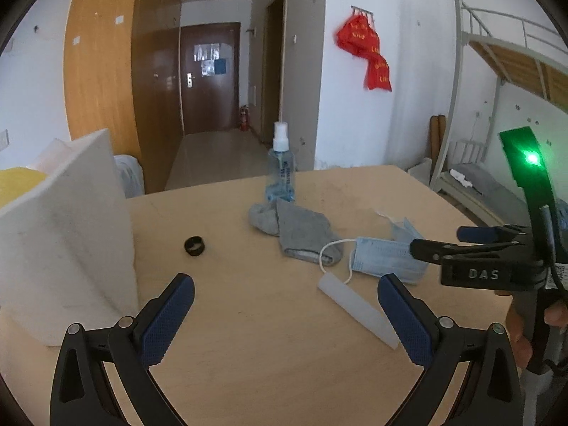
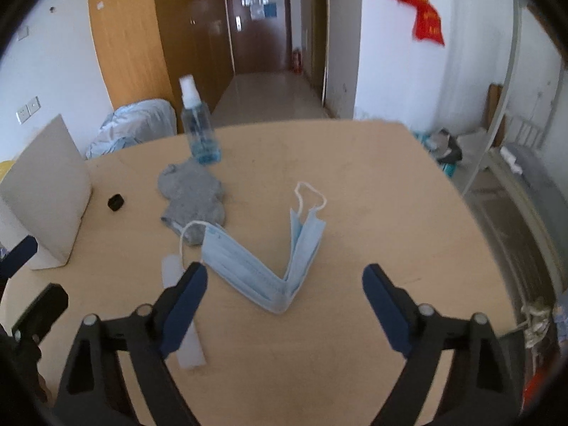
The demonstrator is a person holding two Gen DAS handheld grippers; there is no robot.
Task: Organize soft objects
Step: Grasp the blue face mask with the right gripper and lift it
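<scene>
Blue face mask [image 2: 262, 266] lies folded in a V, ear loops loose.

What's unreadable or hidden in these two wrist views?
- Spray bottle label: too small in the left view, blurred in the right.
- White box contents: its near wall hides them; only a yellow sliver shows, at the left view's edge.
- Face mask right end: behind the right hand-held gripper in the left view.
- Black ring: too small to identify.
</scene>
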